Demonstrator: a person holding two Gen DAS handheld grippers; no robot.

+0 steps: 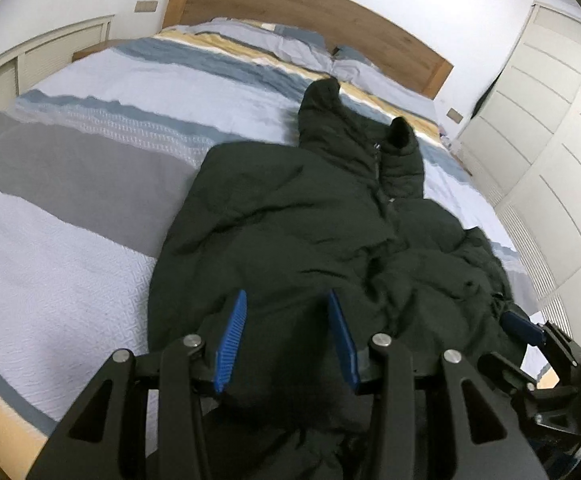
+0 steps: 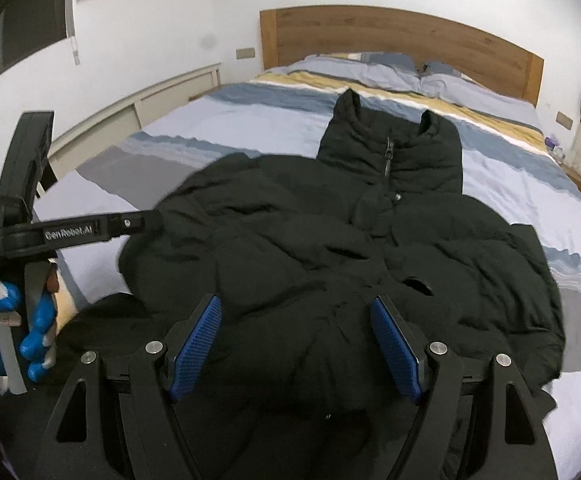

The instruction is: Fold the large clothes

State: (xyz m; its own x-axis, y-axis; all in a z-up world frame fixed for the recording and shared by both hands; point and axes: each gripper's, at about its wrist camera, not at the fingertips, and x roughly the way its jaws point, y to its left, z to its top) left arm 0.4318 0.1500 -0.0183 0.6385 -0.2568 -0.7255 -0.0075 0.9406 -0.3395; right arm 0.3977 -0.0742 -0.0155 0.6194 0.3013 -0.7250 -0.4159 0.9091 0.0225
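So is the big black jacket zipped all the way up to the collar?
No, the jacket has its zipper pull below the collar, whose two sides stand apart above it.

Both wrist views: low, close, headboard-facing point(image 2: 402, 36).

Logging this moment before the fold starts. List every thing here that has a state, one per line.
Left gripper: open, fabric between fingers.
Right gripper: open, over the hem.
Black jacket: spread on bed, rumpled, unfolded.
Zipper: closed at the collar.
Bed: made, bedspread flat.
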